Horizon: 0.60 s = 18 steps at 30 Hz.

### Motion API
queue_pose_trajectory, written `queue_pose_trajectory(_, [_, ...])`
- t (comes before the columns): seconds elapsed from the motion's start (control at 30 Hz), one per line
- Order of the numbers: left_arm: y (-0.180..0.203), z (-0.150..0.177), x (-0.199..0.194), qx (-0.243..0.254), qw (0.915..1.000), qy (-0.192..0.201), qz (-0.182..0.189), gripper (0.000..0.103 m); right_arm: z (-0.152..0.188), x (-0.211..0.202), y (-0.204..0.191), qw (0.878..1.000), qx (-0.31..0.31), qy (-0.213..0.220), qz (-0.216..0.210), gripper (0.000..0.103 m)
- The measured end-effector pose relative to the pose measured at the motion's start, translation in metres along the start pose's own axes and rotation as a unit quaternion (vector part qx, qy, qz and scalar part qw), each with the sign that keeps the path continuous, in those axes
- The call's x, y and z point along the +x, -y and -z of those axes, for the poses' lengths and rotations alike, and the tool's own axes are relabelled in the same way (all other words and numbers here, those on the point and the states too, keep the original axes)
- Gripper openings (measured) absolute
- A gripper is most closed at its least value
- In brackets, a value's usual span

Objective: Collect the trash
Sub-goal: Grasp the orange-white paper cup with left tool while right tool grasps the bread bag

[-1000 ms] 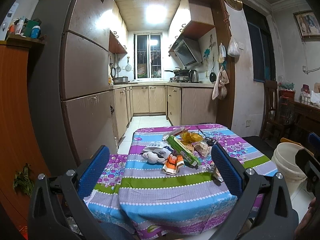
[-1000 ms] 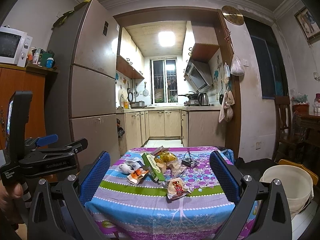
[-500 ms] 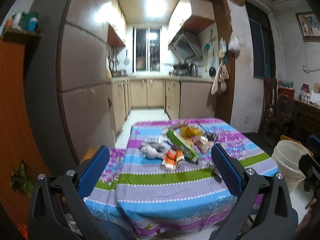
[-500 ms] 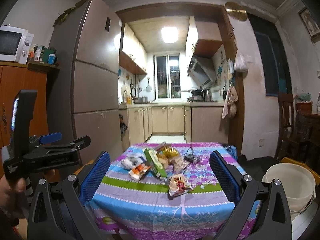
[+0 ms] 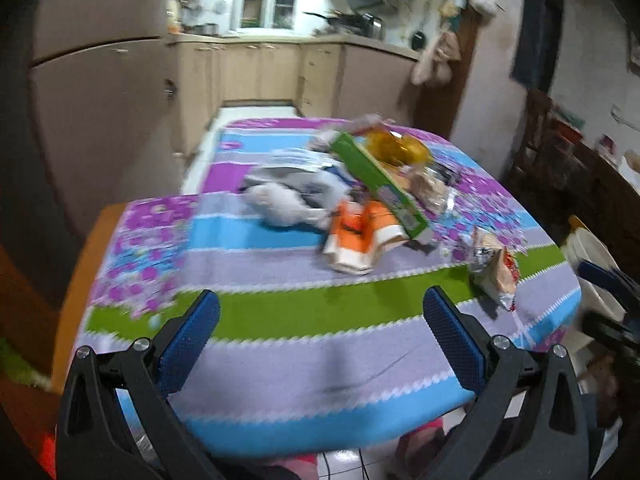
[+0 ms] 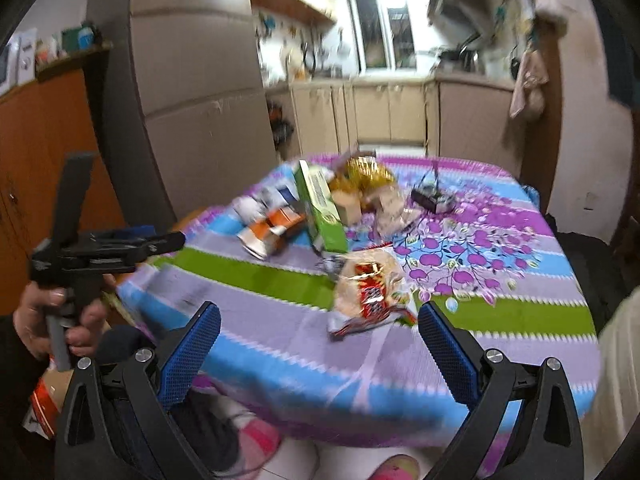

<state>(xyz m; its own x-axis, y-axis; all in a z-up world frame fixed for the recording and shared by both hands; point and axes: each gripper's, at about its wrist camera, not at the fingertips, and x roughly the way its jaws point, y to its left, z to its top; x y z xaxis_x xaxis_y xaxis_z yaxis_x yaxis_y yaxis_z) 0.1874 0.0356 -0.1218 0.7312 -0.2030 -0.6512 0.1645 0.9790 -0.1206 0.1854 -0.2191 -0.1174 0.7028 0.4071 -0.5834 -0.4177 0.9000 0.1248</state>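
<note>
The crinkled red-and-white snack wrapper [image 6: 370, 294] lies on the striped floral tabletop [image 6: 500, 308], on the near side of the long green cardboard box [image 6: 320, 210] and apart from it. It sits just ahead of the right gripper [image 6: 318, 350], slightly right of the midline between the jaws, its long axis running roughly toward the camera. The right gripper's jaws stand wide apart and empty. In the left wrist view the same wrapper [image 5: 494, 270] lies off to the right of the left gripper [image 5: 322, 336], whose jaws are likewise spread with nothing between them. The right hand looks the nearer; a short forward reach should straddle the wrapper. A white bucket [image 5: 592, 256] stands beyond the tabletop's right edge.
</note>
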Motion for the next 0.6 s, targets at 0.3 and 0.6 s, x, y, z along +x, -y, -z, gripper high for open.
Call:
queue_pose_trajectory(0.3, [0.017, -0.038, 0.074, 0.01, 0.9984, -0.049, 0.025, 0.096, -0.023, 0.082, 0.027, 0.997, -0.011, -0.081, -0.005, 0.098])
queue_pose_trajectory(0.6, [0.021, -0.039, 0.113, -0.006, 0.9952, -0.096, 0.018, 0.072, -0.024, 0.11, 0.043, 0.993, 0.009, -0.114, -0.002, 0.068])
